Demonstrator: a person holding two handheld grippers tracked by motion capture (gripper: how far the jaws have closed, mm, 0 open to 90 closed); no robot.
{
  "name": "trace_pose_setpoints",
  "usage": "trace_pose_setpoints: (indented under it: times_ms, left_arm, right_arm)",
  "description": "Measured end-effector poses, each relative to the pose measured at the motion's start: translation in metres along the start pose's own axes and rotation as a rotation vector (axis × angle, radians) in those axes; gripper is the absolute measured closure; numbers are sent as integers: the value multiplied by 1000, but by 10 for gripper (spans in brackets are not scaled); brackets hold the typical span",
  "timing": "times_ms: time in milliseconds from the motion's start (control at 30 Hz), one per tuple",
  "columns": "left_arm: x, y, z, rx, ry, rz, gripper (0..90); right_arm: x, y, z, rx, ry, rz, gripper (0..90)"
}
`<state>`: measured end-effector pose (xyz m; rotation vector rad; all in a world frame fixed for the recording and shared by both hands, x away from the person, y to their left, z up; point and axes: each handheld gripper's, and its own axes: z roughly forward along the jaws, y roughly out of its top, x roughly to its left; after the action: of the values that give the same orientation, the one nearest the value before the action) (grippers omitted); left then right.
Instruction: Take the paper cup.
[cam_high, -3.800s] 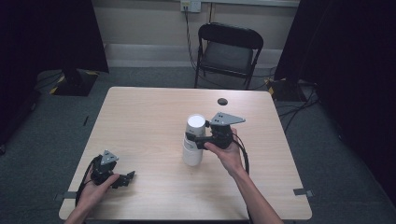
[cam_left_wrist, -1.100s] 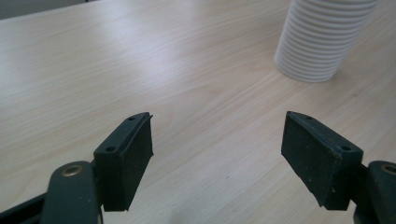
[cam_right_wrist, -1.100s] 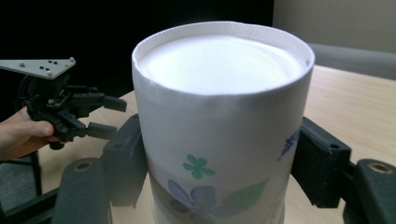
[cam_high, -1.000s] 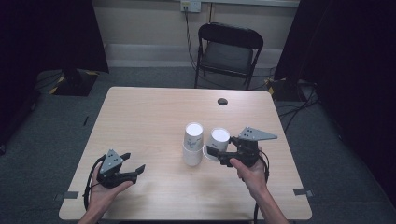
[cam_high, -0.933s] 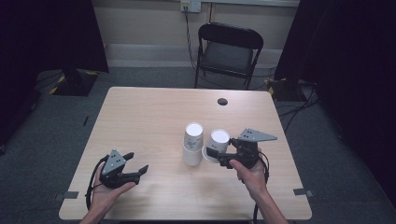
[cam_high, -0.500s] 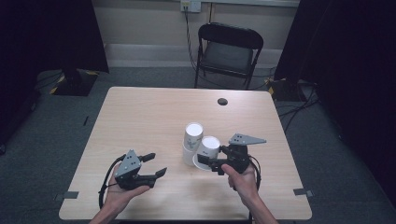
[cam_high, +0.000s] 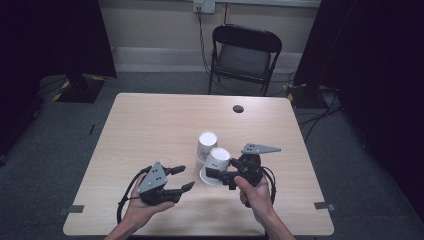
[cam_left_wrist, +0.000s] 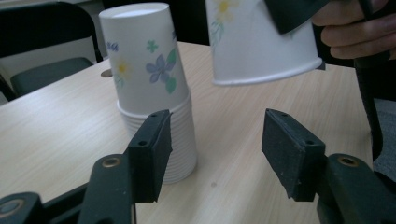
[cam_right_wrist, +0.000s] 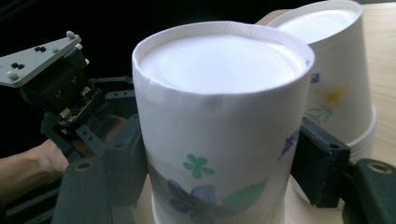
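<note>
A stack of upside-down white paper cups with flower prints (cam_high: 205, 144) (cam_left_wrist: 154, 93) (cam_right_wrist: 341, 93) stands on the wooden table (cam_high: 150, 125), near its middle. My right gripper (cam_high: 218, 171) (cam_right_wrist: 219, 163) is shut on a single upside-down cup (cam_high: 217, 161) (cam_left_wrist: 257, 42) (cam_right_wrist: 219, 116). It holds that cup tilted, just above the table and close in front of the stack. My left gripper (cam_high: 186, 177) (cam_left_wrist: 212, 135) hovers to the left of the held cup and points at the cups. Its jaws have just been closing, and nothing is between them.
A small dark round object (cam_high: 238, 108) lies near the table's far edge. A black folding chair (cam_high: 245, 50) stands beyond that edge. Cables run over the grey floor at the right (cam_high: 320, 115).
My right gripper has lifted one cup off the stack and brought it left, tilted, close to the stack. My left gripper has moved right towards the cups and its jaws have narrowed.
</note>
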<state>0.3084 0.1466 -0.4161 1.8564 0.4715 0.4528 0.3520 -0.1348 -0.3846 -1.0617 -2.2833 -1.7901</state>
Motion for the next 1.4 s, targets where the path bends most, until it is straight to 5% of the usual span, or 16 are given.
trace_pose_setpoints:
  times_ms: [267, 600, 1100, 1233, 1400]
  left_arm:
    - [-10, 10, 6, -31, 6, 105, 486]
    - [-21, 9, 9, -49, 32, 179, 549]
    - [-24, 10, 8, -76, 95, 215, 628]
    - [-24, 10, 10, -77, 113, 197, 669]
    - [-21, 9, 11, -74, 130, 166, 768]
  right_arm:
    - [4, 1, 0, -4, 39, 22, 292]
    - [5, 0, 5, 22, 87, 34, 293]
    - [-2, -3, 11, 27, 204, 195, 307]
    - [-4, -4, 12, 30, 225, 229, 308]
    - [-10, -8, 14, 26, 272, 331, 308]
